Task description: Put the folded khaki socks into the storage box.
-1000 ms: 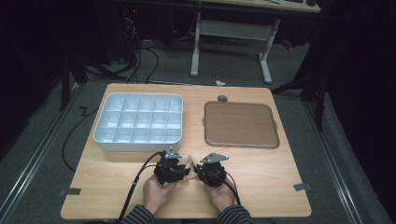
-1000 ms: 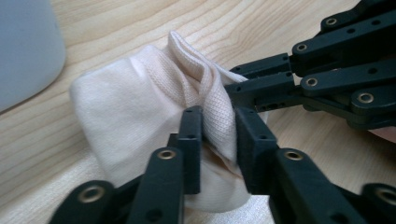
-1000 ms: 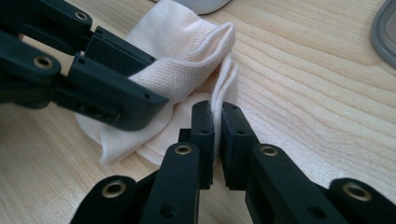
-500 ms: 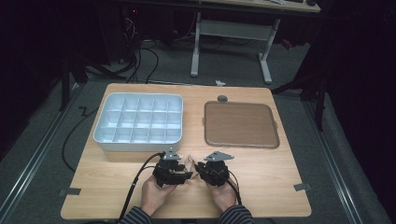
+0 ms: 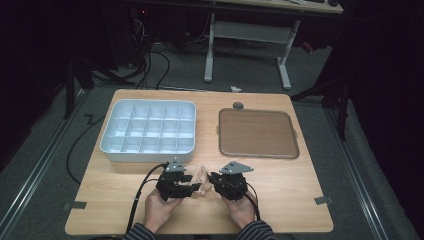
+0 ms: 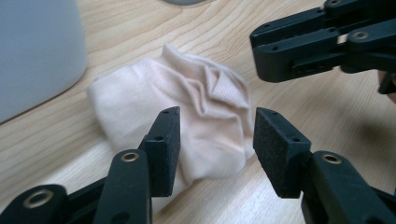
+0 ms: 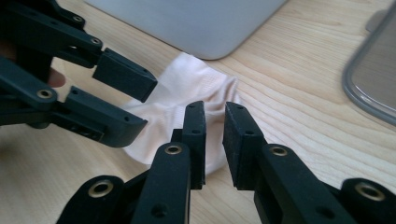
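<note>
A pale pink sock (image 5: 200,176) lies crumpled on the wooden table near its front edge, between my two grippers. In the left gripper view the sock (image 6: 187,107) sits just beyond and partly between the tips of my left gripper (image 6: 215,135), which is open and low over it. My right gripper (image 7: 215,126) faces the sock (image 7: 187,84) from the other side, its jaws drawn together to a thin slit with nothing held. From above, the left gripper (image 5: 192,184) and right gripper (image 5: 212,179) point towards each other.
A white compartment box (image 5: 107,145) stands behind the grippers at the left, close to the sock. A brown tray (image 5: 257,134) with a grey rim lies at the back right. Cables trail from both grippers towards the front edge.
Both grippers have stayed beside the sock, with only slight shifts of the hands.
</note>
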Demonstrator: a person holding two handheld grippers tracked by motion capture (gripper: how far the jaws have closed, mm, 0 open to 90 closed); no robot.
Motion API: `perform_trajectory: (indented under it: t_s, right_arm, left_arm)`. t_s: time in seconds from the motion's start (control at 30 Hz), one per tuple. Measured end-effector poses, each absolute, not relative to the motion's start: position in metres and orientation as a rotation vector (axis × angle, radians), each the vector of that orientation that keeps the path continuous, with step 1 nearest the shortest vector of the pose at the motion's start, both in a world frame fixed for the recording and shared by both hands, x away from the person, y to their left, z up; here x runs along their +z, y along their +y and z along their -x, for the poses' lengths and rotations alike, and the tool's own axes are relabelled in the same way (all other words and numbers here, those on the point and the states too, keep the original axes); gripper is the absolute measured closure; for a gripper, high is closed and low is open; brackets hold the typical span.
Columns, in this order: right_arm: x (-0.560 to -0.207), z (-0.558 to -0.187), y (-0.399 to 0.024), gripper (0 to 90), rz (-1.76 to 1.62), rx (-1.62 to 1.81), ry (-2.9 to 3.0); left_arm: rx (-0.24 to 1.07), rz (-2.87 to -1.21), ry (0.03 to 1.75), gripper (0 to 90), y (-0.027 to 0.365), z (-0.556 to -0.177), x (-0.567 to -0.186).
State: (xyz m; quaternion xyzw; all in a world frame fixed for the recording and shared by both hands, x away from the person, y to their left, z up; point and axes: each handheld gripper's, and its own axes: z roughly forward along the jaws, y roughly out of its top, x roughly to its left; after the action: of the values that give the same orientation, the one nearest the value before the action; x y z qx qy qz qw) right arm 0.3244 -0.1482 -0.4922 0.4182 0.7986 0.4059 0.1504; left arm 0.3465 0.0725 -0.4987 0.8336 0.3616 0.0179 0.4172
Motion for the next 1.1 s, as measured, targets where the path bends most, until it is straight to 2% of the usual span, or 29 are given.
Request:
perform_trajectory:
  t_s: [0.53,0.97,1.1]
  right_arm:
    - [-0.493,-0.322,-0.118,79.0,-1.089,1.123,2.376]
    - [-0.508,-0.327,-0.12,73.2,-1.115,1.036,2.381]
    - [-0.512,-0.328,-0.121,75.2,-1.133,1.016,2.382]
  left_arm:
    - [0.116,-2.072,1.047,50.4,0.1,-0.352,-0.507]
    - [0.12,-2.09,1.084,49.0,0.096,-0.358,-0.518]
    - [0.119,-2.103,1.082,48.9,0.093,-0.358,-0.522]
